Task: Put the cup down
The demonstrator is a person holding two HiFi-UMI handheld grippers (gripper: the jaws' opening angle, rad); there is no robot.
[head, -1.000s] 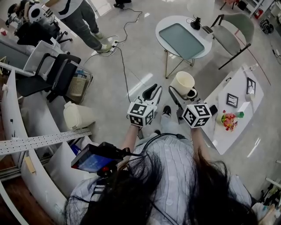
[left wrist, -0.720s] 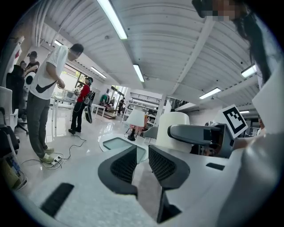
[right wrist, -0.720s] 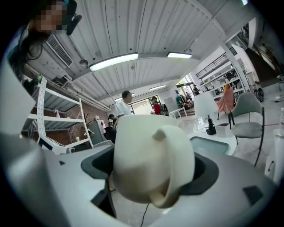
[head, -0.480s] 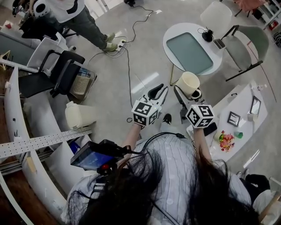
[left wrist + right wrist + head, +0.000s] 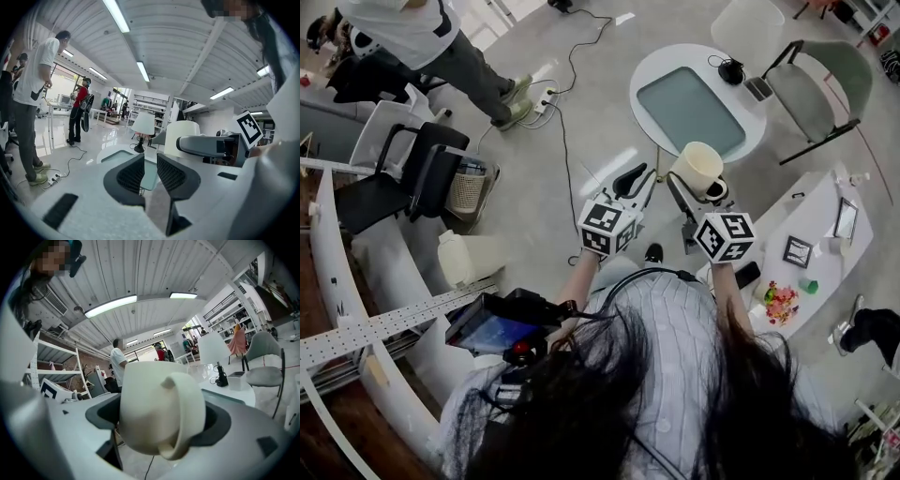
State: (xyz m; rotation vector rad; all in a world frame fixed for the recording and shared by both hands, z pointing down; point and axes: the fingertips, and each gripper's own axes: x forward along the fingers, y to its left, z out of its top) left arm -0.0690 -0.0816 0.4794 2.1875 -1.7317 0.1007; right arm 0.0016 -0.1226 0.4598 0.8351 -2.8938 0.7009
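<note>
Right gripper [image 5: 692,193] clamps the single cream cup [image 5: 697,167], held in mid-air just near of the round table [image 5: 689,84]. Lower it upright and set the base flat before parting the jaws. Left gripper [image 5: 628,184] has its jaws almost together, empty. Count: two grippers, one cup, two tables, the second being the white table [image 5: 811,253] at right.

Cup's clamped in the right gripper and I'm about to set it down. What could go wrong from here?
1. The cup seems to hang over bare floor, with no surface under it. The right gripper clamps only its smooth body, so a slip would likely break it.
2. The white table on the right already carries a picture frame and small items, so a careless landing there could knock them.
</note>
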